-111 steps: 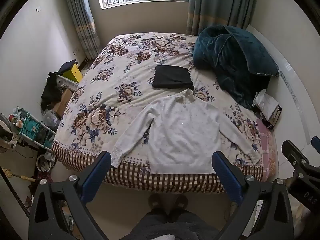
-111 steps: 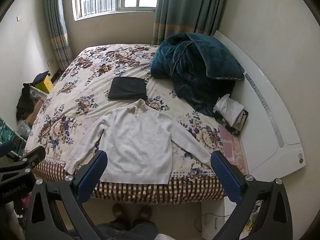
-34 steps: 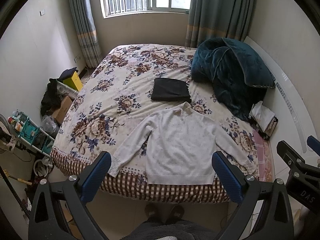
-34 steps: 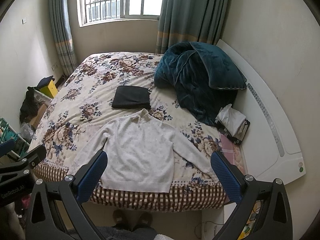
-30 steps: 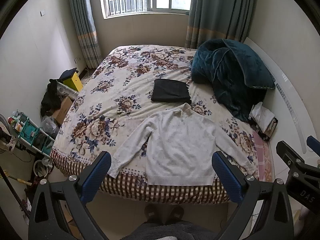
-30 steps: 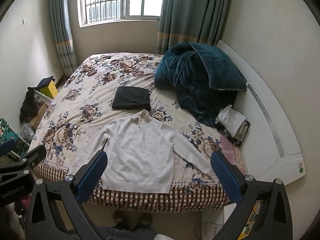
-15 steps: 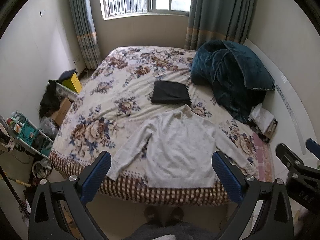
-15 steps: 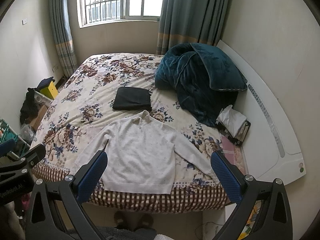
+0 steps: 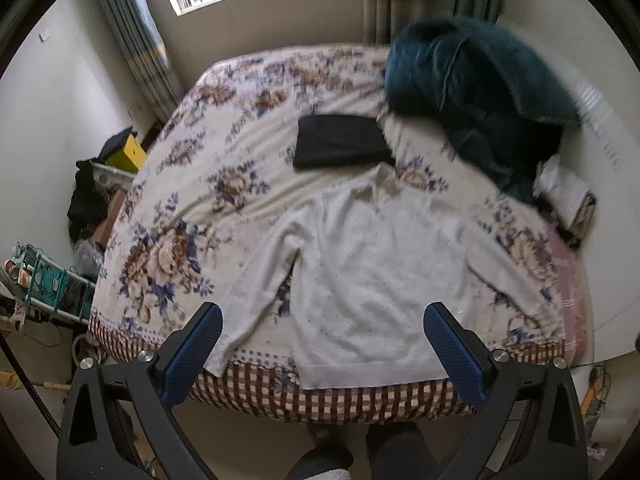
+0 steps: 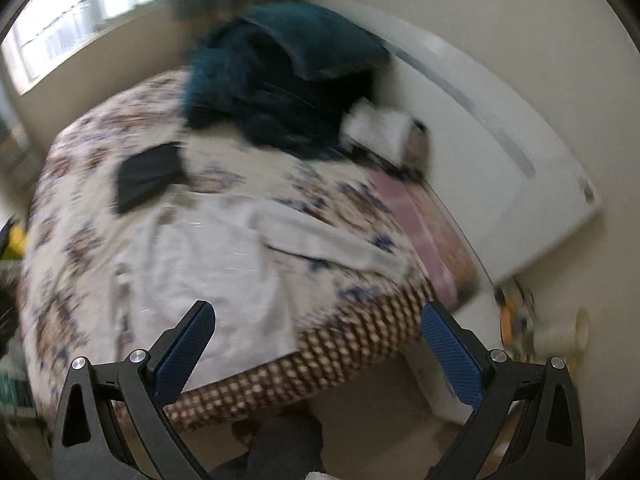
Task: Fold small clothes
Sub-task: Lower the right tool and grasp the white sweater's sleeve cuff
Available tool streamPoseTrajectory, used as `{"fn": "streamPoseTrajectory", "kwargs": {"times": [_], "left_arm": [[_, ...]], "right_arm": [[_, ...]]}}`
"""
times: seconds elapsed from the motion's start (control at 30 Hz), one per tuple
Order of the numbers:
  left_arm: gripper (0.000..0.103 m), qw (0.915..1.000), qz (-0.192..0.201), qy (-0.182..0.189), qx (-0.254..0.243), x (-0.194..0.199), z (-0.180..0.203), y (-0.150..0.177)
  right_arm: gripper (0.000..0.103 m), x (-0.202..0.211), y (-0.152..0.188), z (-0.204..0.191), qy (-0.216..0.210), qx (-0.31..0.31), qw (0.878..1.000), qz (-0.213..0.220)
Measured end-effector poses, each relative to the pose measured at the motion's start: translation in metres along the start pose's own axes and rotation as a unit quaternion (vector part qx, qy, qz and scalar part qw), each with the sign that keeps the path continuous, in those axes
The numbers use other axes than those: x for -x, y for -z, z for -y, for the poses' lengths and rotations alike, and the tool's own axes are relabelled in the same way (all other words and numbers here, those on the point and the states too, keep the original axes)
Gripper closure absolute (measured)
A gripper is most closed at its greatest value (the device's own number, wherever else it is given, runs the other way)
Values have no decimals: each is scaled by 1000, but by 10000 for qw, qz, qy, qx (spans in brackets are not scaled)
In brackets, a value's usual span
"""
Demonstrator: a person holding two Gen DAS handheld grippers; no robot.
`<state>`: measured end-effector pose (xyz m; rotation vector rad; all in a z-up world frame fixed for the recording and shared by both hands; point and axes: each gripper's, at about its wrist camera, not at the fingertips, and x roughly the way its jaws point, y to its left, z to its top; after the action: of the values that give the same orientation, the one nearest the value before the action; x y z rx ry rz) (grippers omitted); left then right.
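A white long-sleeved sweater (image 9: pixel 372 276) lies flat and face up on the floral bed (image 9: pixel 192 184), sleeves spread, hem at the near edge. It also shows in the blurred right wrist view (image 10: pixel 208 264). My left gripper (image 9: pixel 324 344) is open and empty, held above the bed's near edge over the sweater's hem. My right gripper (image 10: pixel 316 344) is open and empty, above the bed's near right corner, close to the right sleeve (image 10: pixel 320 240).
A folded black garment (image 9: pixel 340 142) lies beyond the sweater's collar. A dark teal blanket (image 9: pixel 476 88) is heaped at the back right by the white headboard (image 10: pixel 500 152). Clutter and a rack (image 9: pixel 44 284) stand on the floor at the left. My feet (image 9: pixel 324 458) are at the bed's foot.
Both grippers have moved down and closer to the bed. The right gripper has swung to the right toward the sweater's right sleeve, blurring its view. Both stay open.
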<state>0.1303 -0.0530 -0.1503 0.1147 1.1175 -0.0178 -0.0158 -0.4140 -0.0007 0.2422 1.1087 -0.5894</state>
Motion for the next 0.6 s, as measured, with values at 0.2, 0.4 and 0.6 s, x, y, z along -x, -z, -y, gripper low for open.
{"fn": "streamPoseTrajectory", "kwargs": {"times": [0.2,0.4,0.6], "left_arm": [[0,9977,-557,-379,70,-90,48,-21],[0,9903,-1247,-601,95,-183,89,-32],[0,9797,-1826,-790,236,-288,122,-23]], "right_arm": [[0,-156,9,107,501,-1043,9909,-682],[0,-328,20,207,359,-2273,9616,-1495],[0,-471,59,260,-131,-4139,8861,-2082]]}}
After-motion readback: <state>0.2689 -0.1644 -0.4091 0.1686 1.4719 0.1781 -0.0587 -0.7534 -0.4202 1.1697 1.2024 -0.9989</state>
